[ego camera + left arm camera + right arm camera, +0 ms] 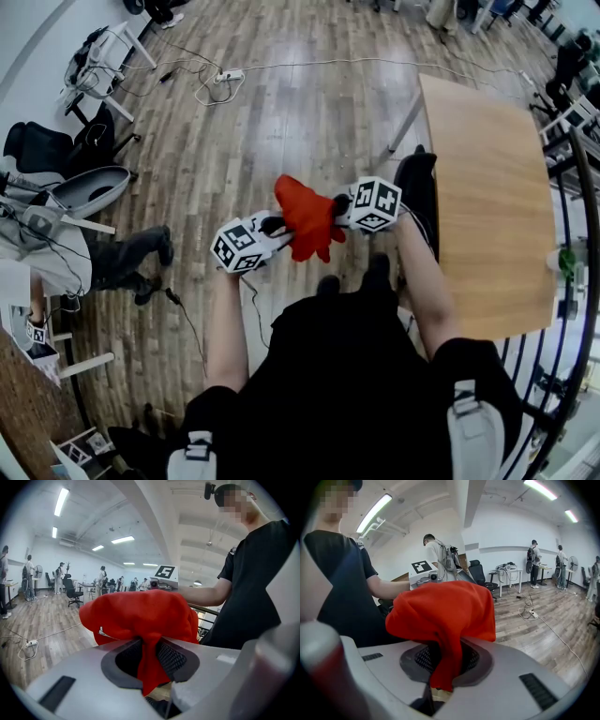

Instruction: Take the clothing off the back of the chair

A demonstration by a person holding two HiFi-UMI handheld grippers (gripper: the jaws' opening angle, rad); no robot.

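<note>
Head view, we hold the red clothing [307,220] bunched in mid-air between both claws, left gripper [277,229] clamped on one fold, right gripper [337,212] pinching another, wooden table [487,187] at our right.
</note>
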